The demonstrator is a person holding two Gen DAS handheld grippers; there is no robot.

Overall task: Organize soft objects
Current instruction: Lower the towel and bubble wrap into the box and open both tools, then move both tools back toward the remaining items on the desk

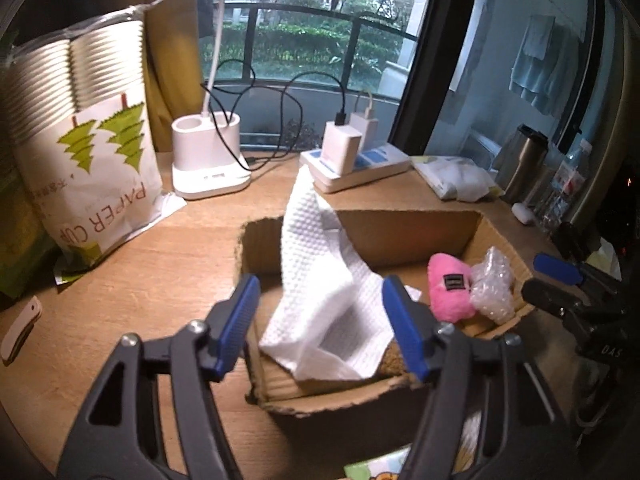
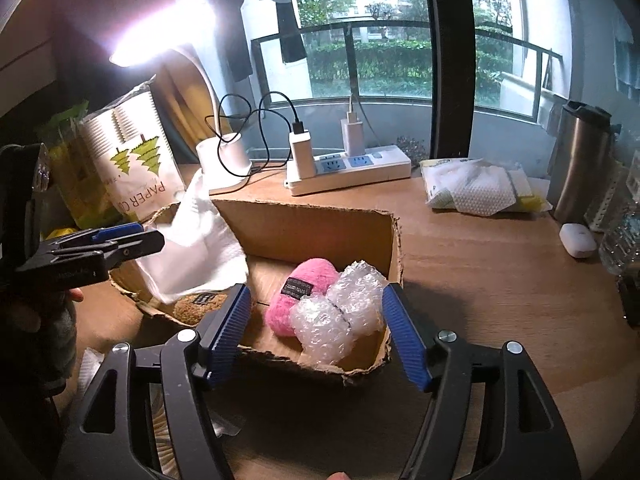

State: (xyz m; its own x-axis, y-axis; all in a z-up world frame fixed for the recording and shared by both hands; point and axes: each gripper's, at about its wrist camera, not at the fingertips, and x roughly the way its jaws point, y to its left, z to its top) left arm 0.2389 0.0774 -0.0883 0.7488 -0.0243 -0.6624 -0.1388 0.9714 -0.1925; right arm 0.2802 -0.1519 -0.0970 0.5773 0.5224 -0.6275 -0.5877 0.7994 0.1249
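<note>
A shallow torn cardboard box (image 1: 408, 236) (image 2: 304, 220) sits on the wooden desk. In it lie a white embossed cloth (image 1: 324, 284) (image 2: 192, 248) draped over its left wall, a brown fuzzy ball (image 2: 200, 306) partly under the cloth, a pink fuzzy ball (image 1: 448, 288) (image 2: 300, 292) and crumpled bubble wrap (image 1: 492, 284) (image 2: 340, 312). My left gripper (image 1: 320, 328) is open and empty, just above the cloth at the box's near left. My right gripper (image 2: 316, 332) is open and empty, over the box's near edge by the bubble wrap.
A paper cup pack (image 1: 84, 148) (image 2: 136, 160) stands at the left. A white lamp base (image 1: 208, 156), a power strip (image 2: 348, 168) with chargers and cables, a wipes pack (image 2: 476, 186), a steel tumbler (image 2: 580, 160) and an earbud case (image 2: 578, 240) line the back and right.
</note>
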